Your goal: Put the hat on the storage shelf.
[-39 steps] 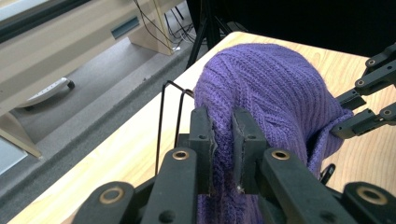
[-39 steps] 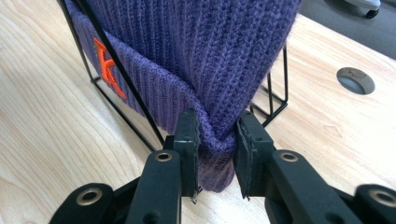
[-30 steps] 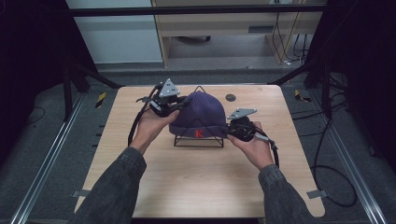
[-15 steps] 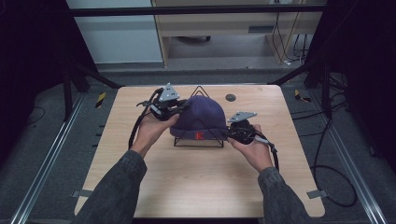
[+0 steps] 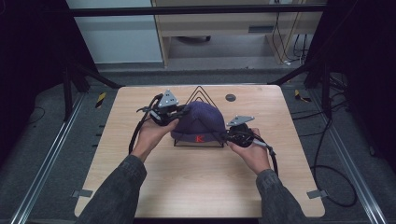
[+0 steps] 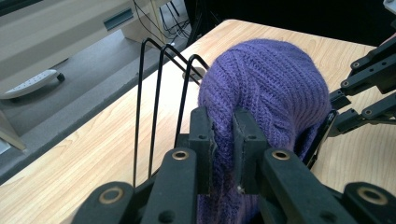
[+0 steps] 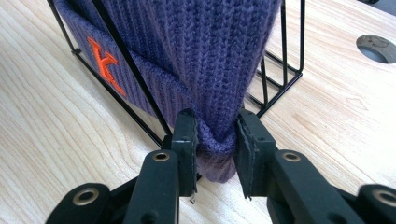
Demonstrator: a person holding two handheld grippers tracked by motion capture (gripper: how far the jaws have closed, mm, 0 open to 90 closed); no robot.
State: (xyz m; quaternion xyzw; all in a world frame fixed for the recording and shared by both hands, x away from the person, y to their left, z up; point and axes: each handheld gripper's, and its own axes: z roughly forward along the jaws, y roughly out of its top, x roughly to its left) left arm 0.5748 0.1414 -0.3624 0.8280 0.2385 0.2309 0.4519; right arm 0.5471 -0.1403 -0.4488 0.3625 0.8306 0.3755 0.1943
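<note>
From the high view, a light wooden desk (image 5: 196, 186) carries a purple knit hat (image 5: 200, 122) draped over a black wire rack (image 5: 200, 93). Hat and rack sit near the middle of the desk, closer to its far edge than its near one. An orange letter K (image 5: 199, 138) marks the hat's cuff on the side facing the person. A small round hole (image 5: 230, 97) lies in the desk near the far edge, just beyond the rack. The left gripper (image 5: 180, 112) meets the hat on its left side, and the right gripper (image 5: 225, 136) meets it low on its right side. Both forearms come in from the near edge in dark sleeves.

In the left gripper view, the left gripper (image 6: 223, 133) is clenched on a fold of the purple hat (image 6: 275, 84), with knit fabric bunched between the two black jaws. Three wire loops of the rack (image 6: 156, 88) rise just to the left of the hat.

In the right gripper view, the right gripper (image 7: 217, 140) pinches the hat's (image 7: 205, 51) lower cuff edge, the fabric squeezed into a narrow roll between the jaws. The orange K (image 7: 105, 63) shows to the left, behind a slanting rack wire (image 7: 130, 70). The hole (image 7: 377, 48) appears at the upper right.
</note>
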